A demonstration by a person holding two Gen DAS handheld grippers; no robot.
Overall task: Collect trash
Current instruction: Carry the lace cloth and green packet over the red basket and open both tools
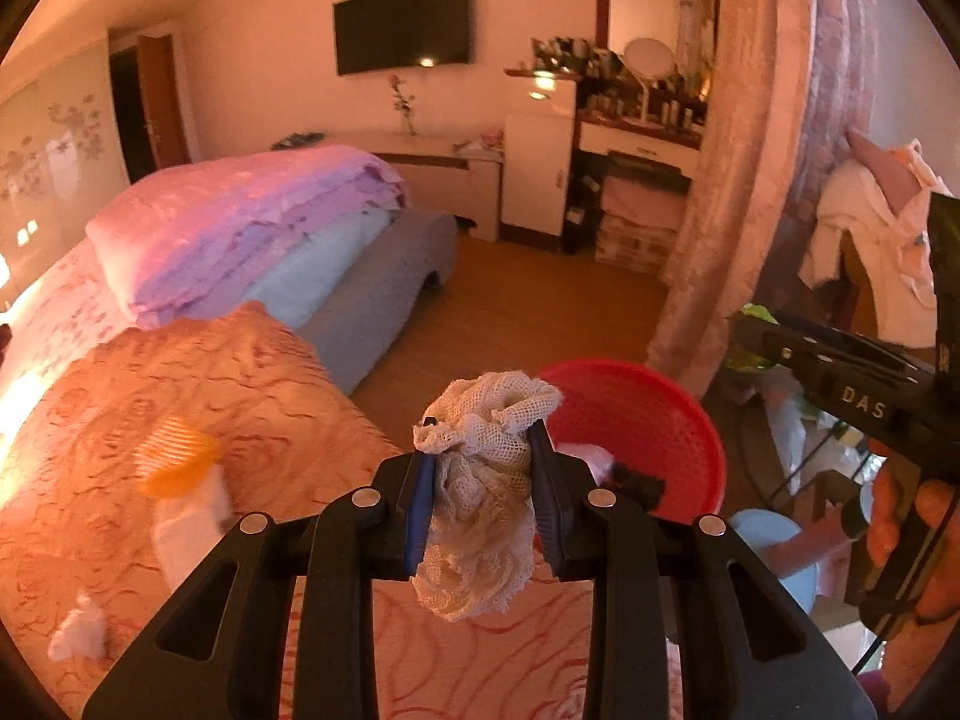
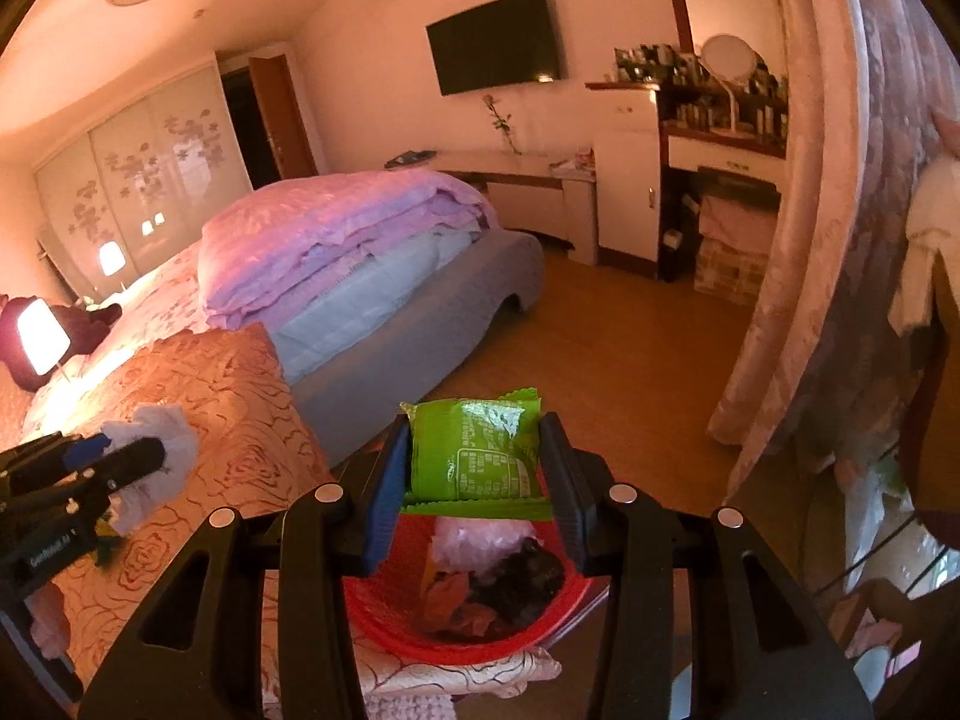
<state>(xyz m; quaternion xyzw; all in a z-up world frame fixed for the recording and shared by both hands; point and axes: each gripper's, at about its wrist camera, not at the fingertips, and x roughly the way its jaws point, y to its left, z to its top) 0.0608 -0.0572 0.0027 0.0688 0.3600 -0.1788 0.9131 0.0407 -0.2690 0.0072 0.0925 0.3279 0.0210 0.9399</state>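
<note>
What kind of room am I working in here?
A bedroom: a bed with folded quilts, a wall-mounted TV, and a dressing table crowded with bottles.

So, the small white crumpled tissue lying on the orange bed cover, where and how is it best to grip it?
Probably pinch the crumpled tissue across its raised middle, coming from above. It lies loose on the bed cover, a soft wad without any handle or edge.

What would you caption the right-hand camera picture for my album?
Right gripper holds a green snack wrapper above the red trash basket.
</note>
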